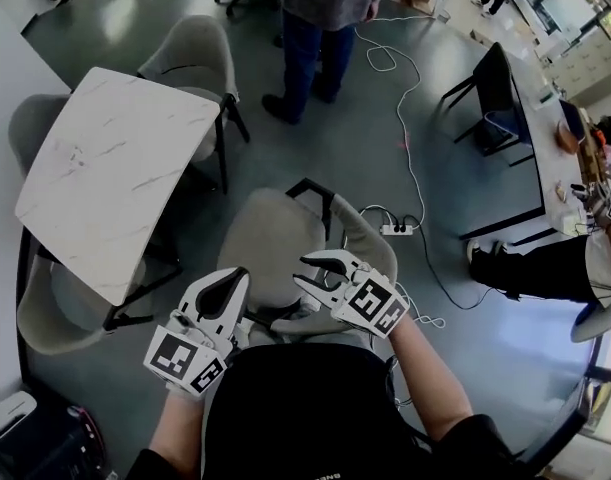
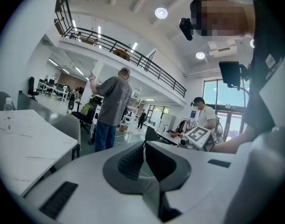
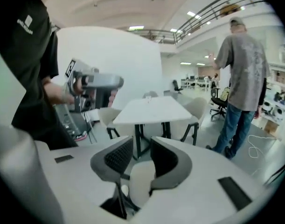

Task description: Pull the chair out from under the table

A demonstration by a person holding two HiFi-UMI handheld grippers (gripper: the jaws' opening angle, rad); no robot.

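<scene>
The beige chair (image 1: 280, 243) is standing well clear of the desk (image 1: 115, 168), out past its right-hand edge. As I judge it, the chair is already lying as the task wants, and the only care now is keeping both tools off the backrest. The left gripper (image 1: 235, 278) is hovering over the chair's near side with its fingers (image 2: 133, 160) pressed together on nothing, while the right gripper (image 1: 303, 271) is hanging just beside it, fingers (image 3: 119, 155) partly apart and empty.

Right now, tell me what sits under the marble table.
A far chair, a left chair and a near chair reach partly under the marble table. It covers most of their seats and its own base.
</scene>
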